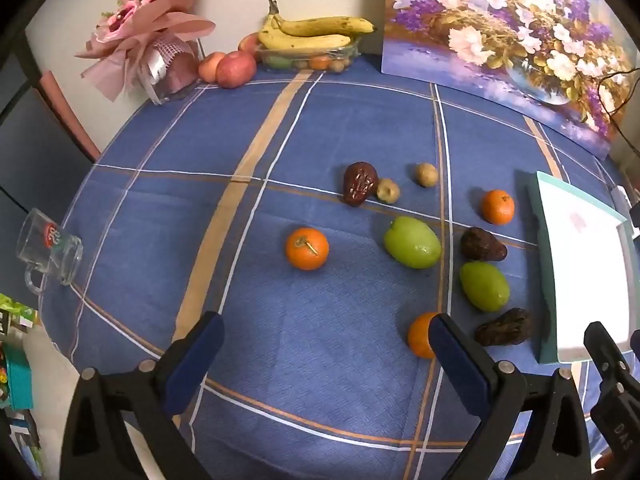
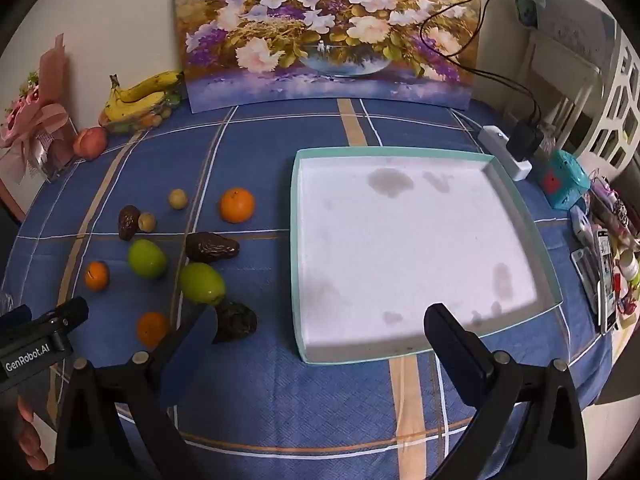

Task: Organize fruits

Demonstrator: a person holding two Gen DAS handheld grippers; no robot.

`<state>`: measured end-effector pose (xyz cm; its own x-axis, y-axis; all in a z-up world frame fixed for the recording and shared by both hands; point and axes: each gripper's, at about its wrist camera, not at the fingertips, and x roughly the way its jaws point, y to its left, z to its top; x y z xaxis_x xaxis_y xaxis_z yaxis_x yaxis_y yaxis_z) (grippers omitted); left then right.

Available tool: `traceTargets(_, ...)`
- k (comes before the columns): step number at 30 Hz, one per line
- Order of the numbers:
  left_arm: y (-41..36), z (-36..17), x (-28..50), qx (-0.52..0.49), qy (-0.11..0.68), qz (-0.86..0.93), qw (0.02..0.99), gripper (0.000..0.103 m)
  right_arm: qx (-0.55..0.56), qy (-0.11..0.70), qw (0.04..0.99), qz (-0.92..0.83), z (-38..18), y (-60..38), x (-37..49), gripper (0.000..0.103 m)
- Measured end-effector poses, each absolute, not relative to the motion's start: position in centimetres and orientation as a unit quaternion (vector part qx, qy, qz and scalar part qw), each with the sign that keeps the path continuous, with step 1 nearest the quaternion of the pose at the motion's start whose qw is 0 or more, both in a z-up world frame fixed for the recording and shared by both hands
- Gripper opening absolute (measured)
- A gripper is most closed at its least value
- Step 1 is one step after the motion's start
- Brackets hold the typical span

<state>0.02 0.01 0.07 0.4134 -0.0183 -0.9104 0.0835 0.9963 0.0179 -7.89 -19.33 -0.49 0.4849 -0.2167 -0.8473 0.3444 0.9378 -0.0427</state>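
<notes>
In the left wrist view, the left gripper [image 1: 326,344] sits at the bottom of the frame with its jaws wide apart and nothing between them, above the blue plaid tablecloth [image 1: 280,160]. Loose fruit lies scattered right of centre: an orange [image 1: 307,249] near the middle, a green fruit [image 1: 412,242] just to its right, a second green fruit [image 1: 484,286] lower right, another orange [image 1: 497,206] further right, and a third orange [image 1: 418,336] partly hidden behind the right-hand finger. Three dark dates [image 1: 360,183] [image 1: 482,245] [image 1: 505,327] and two small tan fruits [image 1: 388,191] [image 1: 426,175] lie among them. The teal-rimmed tray [image 1: 541,240] runs along the right edge, close to the nearest date. At the top centre a clear dish holds bananas [image 1: 316,32]; a glass mug [image 1: 50,246] lies at the left edge. In the right wrist view, the right gripper [image 2: 320,326] is at the bottom, jaws likewise spread and empty, its right finger in front of the tray [image 2: 296,240], whose white floor holds no fruit; the fruit lies in the left half of that frame.
</notes>
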Motion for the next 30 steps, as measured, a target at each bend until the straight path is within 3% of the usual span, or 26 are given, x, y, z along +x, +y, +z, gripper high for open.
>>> traceTargets(30,0.07,0.98,-0.18,0.043,0.495,-0.024,0.868,0.103,0.078,0.486,0.855,-0.166,-0.97,-19.69,-7.71,0.103)
